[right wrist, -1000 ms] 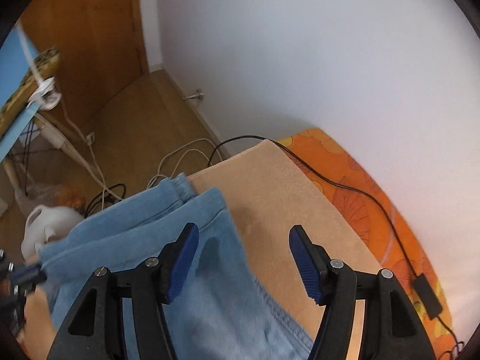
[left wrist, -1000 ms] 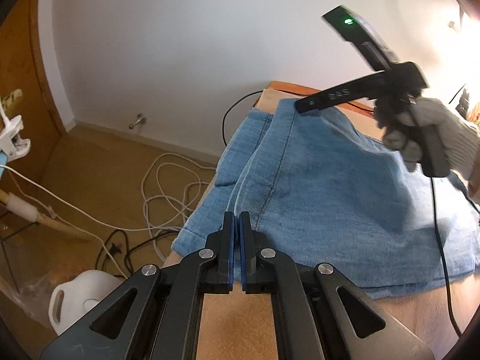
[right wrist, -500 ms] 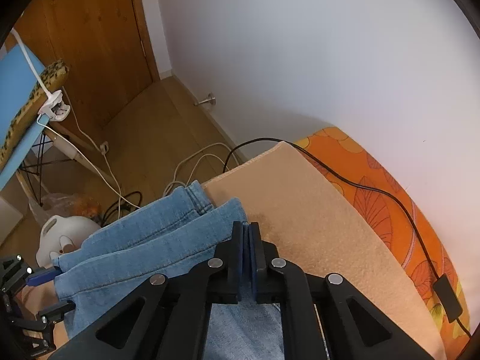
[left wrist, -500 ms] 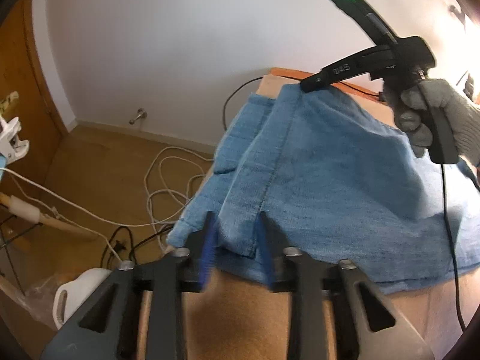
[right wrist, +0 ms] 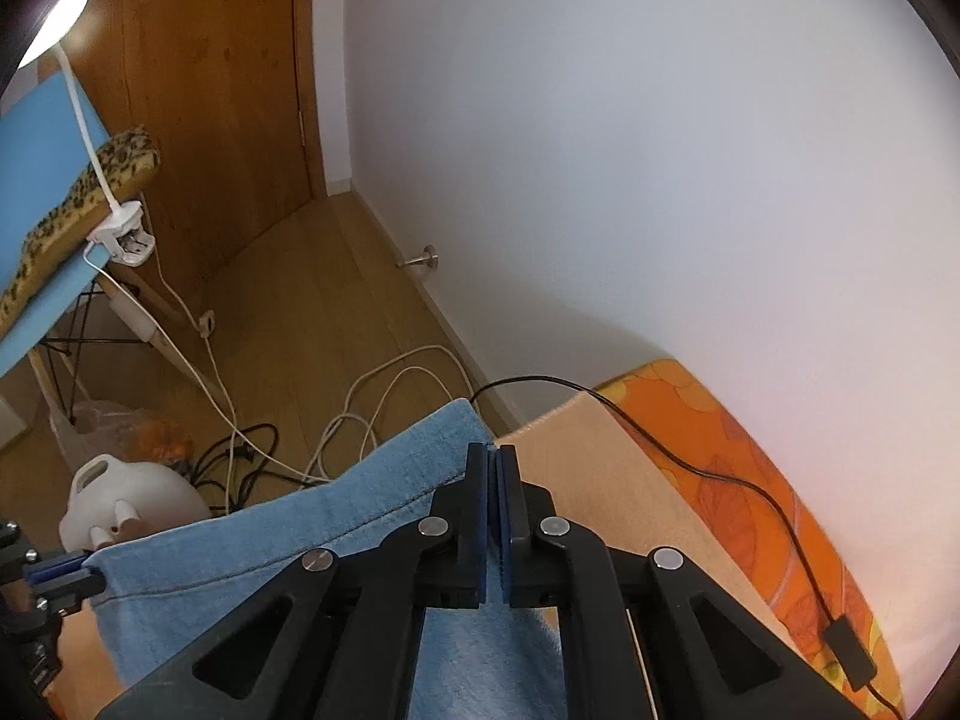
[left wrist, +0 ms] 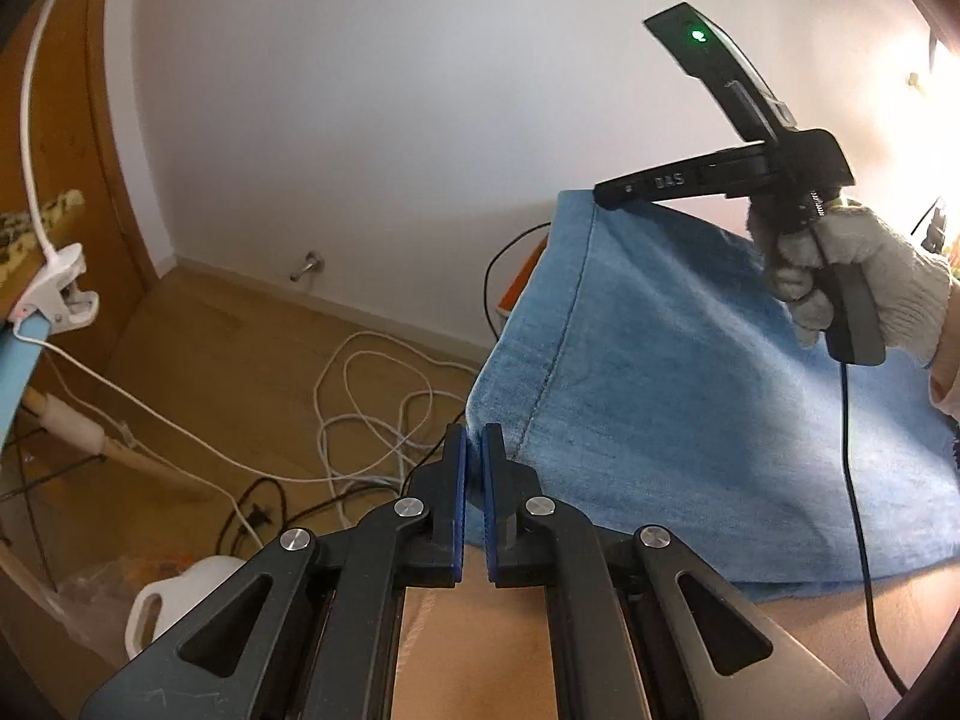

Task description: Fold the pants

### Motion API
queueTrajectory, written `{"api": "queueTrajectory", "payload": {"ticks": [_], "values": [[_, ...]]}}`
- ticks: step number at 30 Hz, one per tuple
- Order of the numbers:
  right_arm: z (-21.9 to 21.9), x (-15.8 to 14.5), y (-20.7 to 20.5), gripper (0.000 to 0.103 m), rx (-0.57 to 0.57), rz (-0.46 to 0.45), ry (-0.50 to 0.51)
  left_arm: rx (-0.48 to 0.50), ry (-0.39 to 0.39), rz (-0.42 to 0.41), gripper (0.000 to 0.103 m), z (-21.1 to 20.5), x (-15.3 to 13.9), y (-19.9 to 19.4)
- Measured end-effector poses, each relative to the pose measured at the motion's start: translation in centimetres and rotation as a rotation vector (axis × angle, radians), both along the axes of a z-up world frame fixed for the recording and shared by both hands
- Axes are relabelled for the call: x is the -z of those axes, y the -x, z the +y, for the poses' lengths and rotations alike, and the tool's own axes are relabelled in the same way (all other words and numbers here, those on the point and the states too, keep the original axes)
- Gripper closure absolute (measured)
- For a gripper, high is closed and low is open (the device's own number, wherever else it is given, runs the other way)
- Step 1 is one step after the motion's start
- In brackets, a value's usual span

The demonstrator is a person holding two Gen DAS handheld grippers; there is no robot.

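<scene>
**Two Corners Pinched, Jeans Going Up**

The left gripper (left wrist: 471, 462) is clamped on the near left corner of the jeans (left wrist: 690, 396). The right gripper (right wrist: 495, 480) is clamped on the far left corner. The jeans hang between them, lifted off the left end of the tan blanket (right wrist: 600, 480), and the rest lies on the blanket.

What could go wrong? Each gripper holds only a little bit of cloth (just the very edge). A hard tug could pull a corner out, and that side would drop. If one hand goes faster, the fold would land crooked.

A second ago the left gripper was shut with nothing in it, and the right one was open over the cloth. The jeans lay flat then. Now both corners are up.
</scene>
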State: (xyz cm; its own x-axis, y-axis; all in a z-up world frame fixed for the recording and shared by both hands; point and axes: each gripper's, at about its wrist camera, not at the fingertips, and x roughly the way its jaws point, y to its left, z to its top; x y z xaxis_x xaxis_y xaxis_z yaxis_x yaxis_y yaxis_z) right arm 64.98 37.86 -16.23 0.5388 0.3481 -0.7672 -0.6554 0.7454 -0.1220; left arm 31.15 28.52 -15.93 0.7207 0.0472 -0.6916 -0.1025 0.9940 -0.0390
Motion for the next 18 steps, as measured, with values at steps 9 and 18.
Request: {"api": "queueTrajectory", "payload": {"ticks": [9, 18], "values": [[1.9, 5.0, -0.9, 0.103, 0.005, 0.029, 0.059, -0.010, -0.022, 0.059, 0.099, -0.4, 2.1, -0.8], [-0.9, 1.2, 1.2, 0.067, 0.045, -0.010, 0.023, -0.095, -0.049, 0.071, 0.091, 0.9, 0.6, -0.5]]}}
